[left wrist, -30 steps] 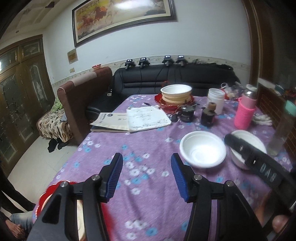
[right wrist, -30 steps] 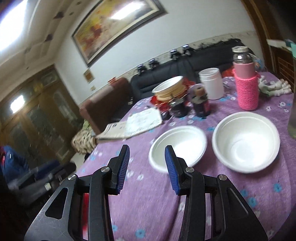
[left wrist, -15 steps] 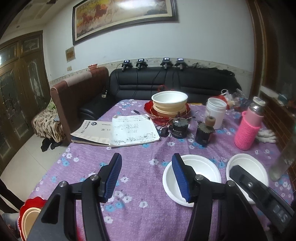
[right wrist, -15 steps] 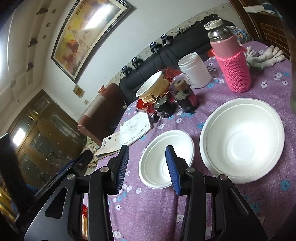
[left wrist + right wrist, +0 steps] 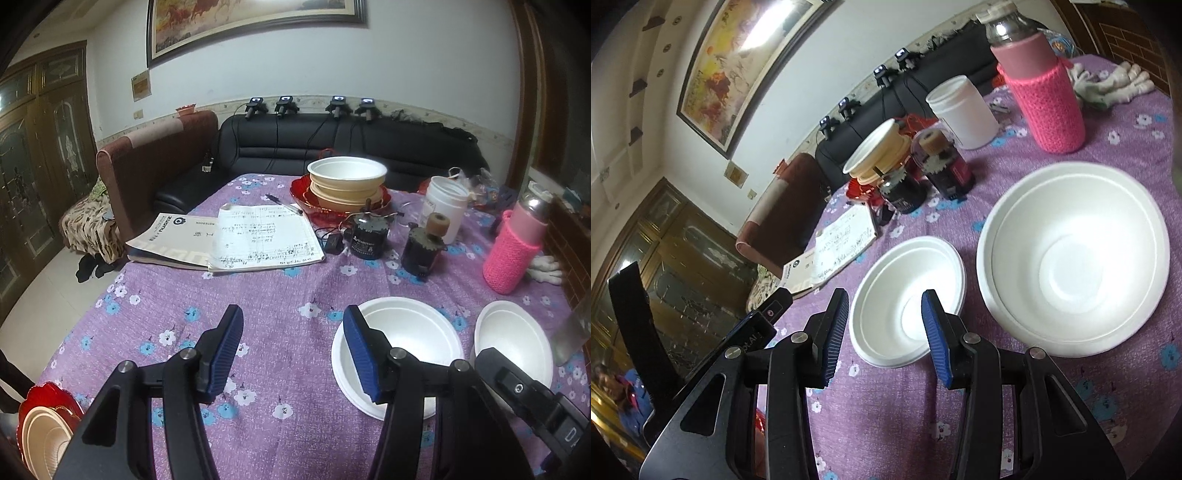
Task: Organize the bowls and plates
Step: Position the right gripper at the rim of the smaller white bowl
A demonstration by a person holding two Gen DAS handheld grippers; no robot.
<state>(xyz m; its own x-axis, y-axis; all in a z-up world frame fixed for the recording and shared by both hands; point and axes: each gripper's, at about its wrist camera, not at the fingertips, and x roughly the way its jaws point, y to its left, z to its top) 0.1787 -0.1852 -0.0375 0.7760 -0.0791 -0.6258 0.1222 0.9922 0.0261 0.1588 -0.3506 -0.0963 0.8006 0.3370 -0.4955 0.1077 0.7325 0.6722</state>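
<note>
Seen from two wrist cameras over a counter (image 5: pixel 155 295) under a purple flowered cloth. Near the front edge, two loose white bowls side by side, close but not touching: a smaller white bowl (image 5: pixel 402 343) and a larger white bowl (image 5: pixel 1071 258) to its right. At the far side, a finished-looking stack of cream bowls (image 5: pixel 347 181) nested on a red plate (image 5: pixel 301 194). At the lower left corner of the left view, a second red plate (image 5: pixel 40 398) with a cream bowl inside, position relative to the counter unclear.

Left gripper (image 5: pixel 293 350) spread wide, nothing between the blue pads, hovering over bare cloth just left of the smaller white bowl. Right gripper (image 5: pixel 884 336) also spread and empty, lined up with the near rim of that same bowl, no contact visible.

Judged partly done: some bowls already stacked, both white bowls not yet gathered. Likely next: gripping the smaller white bowl and nesting it with the larger one or the stack.

Also present: notebooks (image 5: pixel 229 236), pink-sleeved bottle (image 5: pixel 513 251), white jar (image 5: pixel 443 206).
</note>
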